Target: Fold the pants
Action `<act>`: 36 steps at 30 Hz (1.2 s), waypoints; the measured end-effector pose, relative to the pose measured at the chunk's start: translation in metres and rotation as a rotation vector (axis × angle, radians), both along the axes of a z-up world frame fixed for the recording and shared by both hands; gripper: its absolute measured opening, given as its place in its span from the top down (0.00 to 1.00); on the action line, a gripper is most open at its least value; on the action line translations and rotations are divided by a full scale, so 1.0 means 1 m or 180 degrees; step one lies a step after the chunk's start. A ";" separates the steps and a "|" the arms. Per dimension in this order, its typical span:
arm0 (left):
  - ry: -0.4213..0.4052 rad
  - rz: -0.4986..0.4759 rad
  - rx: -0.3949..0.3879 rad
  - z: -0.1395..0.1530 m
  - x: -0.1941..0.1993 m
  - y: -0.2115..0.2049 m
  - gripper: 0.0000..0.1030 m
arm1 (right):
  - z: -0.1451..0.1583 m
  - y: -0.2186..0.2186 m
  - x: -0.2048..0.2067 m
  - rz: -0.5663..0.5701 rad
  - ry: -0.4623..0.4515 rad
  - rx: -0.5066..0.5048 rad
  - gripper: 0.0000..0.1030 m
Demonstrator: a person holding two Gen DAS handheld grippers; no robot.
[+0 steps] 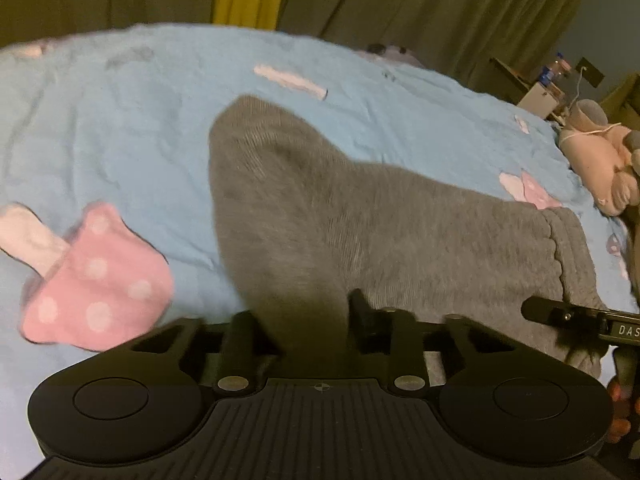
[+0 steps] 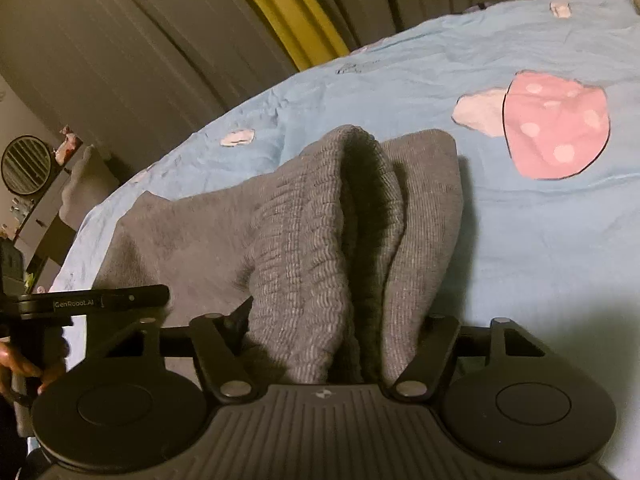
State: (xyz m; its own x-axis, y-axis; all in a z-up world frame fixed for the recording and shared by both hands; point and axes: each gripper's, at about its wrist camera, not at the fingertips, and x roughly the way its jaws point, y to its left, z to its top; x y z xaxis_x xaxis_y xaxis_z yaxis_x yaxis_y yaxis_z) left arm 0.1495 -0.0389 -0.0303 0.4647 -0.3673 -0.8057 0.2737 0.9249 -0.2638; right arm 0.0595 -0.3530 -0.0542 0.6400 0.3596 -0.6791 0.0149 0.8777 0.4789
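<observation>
Grey knit pants [image 1: 360, 216] lie on a light blue bedsheet [image 1: 120, 128]. My left gripper [image 1: 308, 320] is shut on a fold of the pants, and the cloth rises from the bed into its jaws. My right gripper [image 2: 344, 344] is shut on the ribbed waistband end of the pants [image 2: 320, 220], which bunches up between its jaws. The right gripper's tip shows at the right edge of the left wrist view [image 1: 580, 316]. The left gripper's tip shows at the left edge of the right wrist view [image 2: 100, 300]. The fingertips are hidden by cloth.
The sheet has a pink spotted mushroom print [image 1: 100, 280], also in the right wrist view [image 2: 556, 124]. A plush toy [image 1: 600, 164] lies at the bed's right edge. Curtains [image 1: 400, 0] hang behind. A bedside shelf with bottles [image 1: 548, 80] stands far right.
</observation>
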 end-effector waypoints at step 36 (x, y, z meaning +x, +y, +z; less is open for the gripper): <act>0.0204 0.0066 -0.0136 -0.016 -0.008 0.026 0.21 | -0.007 -0.007 0.005 -0.0208 0.0226 0.0119 0.10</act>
